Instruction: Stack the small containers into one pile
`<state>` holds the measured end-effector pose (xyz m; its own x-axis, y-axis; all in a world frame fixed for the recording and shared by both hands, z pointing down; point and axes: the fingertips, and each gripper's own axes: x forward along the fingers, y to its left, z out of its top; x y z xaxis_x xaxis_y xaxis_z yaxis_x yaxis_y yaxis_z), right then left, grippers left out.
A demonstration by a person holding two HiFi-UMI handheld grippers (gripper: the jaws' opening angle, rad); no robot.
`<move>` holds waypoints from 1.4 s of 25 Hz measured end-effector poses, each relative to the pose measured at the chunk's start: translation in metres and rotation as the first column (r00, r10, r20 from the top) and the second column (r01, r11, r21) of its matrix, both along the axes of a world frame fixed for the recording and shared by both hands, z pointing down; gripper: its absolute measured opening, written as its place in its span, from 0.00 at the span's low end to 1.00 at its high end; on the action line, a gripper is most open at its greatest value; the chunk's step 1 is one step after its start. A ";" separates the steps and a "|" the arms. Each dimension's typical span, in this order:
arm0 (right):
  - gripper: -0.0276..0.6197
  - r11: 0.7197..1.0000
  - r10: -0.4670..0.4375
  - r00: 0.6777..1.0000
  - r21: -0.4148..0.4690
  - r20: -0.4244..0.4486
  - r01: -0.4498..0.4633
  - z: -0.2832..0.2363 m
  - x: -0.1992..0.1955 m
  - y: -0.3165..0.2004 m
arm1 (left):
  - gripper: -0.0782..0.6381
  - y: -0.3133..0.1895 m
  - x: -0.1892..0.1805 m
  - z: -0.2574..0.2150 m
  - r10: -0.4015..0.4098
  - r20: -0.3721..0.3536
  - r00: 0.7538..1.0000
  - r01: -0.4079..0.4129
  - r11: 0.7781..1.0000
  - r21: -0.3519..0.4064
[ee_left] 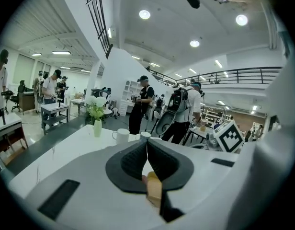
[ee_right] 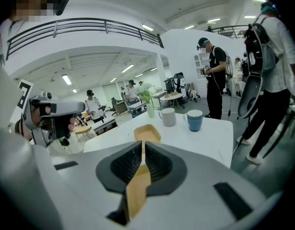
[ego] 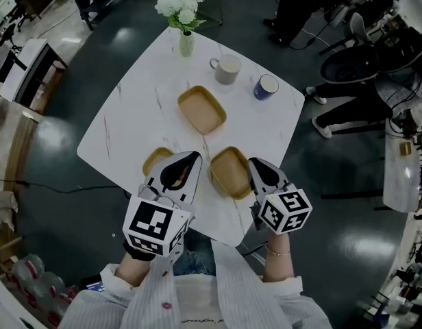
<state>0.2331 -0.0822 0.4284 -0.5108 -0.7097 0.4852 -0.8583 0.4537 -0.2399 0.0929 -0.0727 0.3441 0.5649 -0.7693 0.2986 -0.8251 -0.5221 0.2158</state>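
Three shallow tan containers show on the white table (ego: 129, 115). One container (ego: 201, 110) lies alone at the middle, also visible as the far container (ee_right: 147, 133) past my right jaws. My right gripper (ego: 252, 164) (ee_right: 142, 145) is shut on the rim of a second container (ego: 231, 172) (ee_right: 136, 188) near the front edge. My left gripper (ego: 192, 159) (ee_left: 147, 145) is shut on a tan rim (ee_left: 153, 186), and covers most of the third container (ego: 156, 160) at the front left.
A vase of white flowers (ego: 185, 40), a pale mug (ego: 227, 69) and a blue mug (ego: 266, 86) stand at the table's far side. The table's front corner is just below the grippers. People stand beyond the table (ee_left: 142, 104).
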 end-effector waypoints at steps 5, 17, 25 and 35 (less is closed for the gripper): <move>0.08 0.996 -0.051 0.997 -0.077 -0.050 0.047 0.030 0.009 -0.007 | 0.13 0.004 0.000 0.019 -0.003 0.003 1.000 0.003 0.999 -0.049; 0.13 0.952 -0.228 0.941 -0.259 -0.249 0.163 0.105 0.026 -0.016 | 0.13 0.003 -0.008 0.066 -0.020 0.030 0.999 0.024 0.988 -0.152; 0.17 0.913 -0.319 0.896 -0.355 -0.309 0.202 0.136 0.027 -0.020 | 0.13 0.005 0.012 0.090 0.036 0.027 0.999 -0.029 0.977 -0.209; 0.13 0.889 -0.377 0.838 -0.408 -0.396 0.207 0.156 0.029 -0.019 | 0.13 0.010 0.007 0.096 0.029 0.030 0.999 -0.022 0.975 -0.219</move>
<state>0.2619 -0.1014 0.5845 -0.3295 -0.3124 0.8910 -0.7463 0.6643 -0.0430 0.1004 -0.0630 0.4400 0.5706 -0.6687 0.4768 -0.8207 -0.4861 0.3003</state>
